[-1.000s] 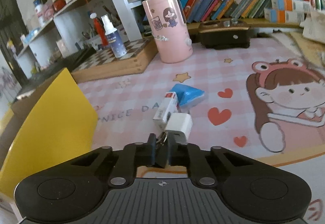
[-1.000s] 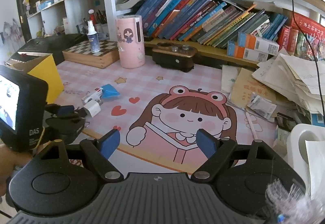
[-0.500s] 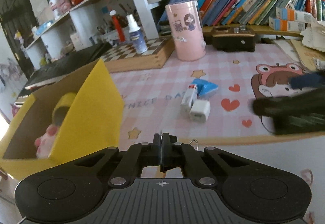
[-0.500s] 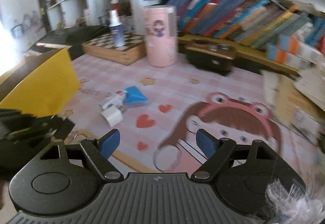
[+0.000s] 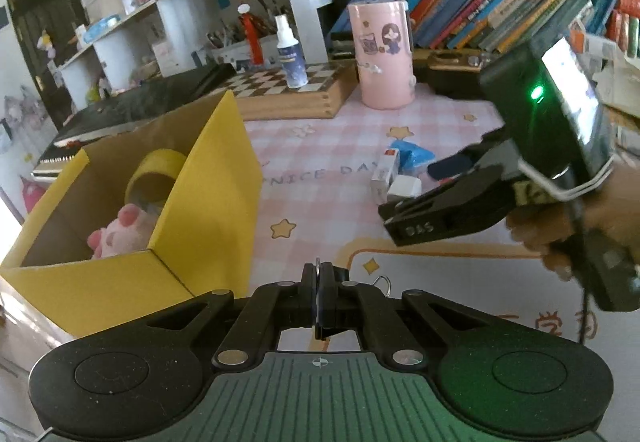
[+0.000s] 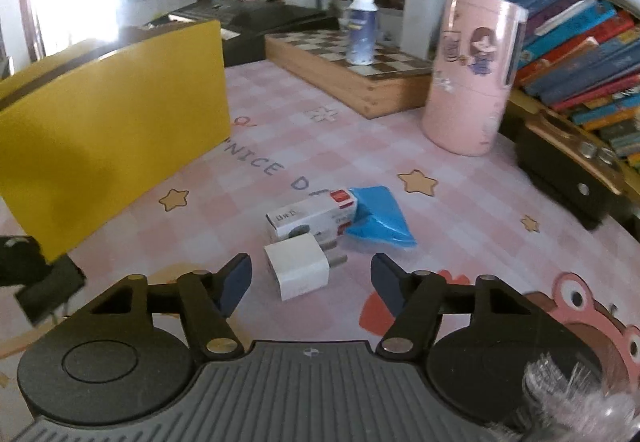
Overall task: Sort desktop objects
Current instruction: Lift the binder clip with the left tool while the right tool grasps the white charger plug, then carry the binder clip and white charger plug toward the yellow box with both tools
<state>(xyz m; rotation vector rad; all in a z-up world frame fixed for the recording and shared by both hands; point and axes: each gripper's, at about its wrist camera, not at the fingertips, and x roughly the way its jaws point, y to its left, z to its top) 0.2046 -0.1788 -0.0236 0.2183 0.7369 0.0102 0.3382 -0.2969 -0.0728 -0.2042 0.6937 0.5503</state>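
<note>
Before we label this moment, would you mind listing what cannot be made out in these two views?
- Left wrist view: the thin metal item in the shut left hand-held gripper; only an edge and a wire ring show.
- Left wrist view: the white charger, partly hidden behind the right hand-held gripper.
- Right wrist view: the yellow box contents, hidden by its wall.
- Right wrist view: print on the small white carton, too small to read.

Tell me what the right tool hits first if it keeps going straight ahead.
Probably the white charger plug: it lies on the mat just ahead of the right tool, between its closing jaws, untouched. The small white carton lies behind it.
</note>
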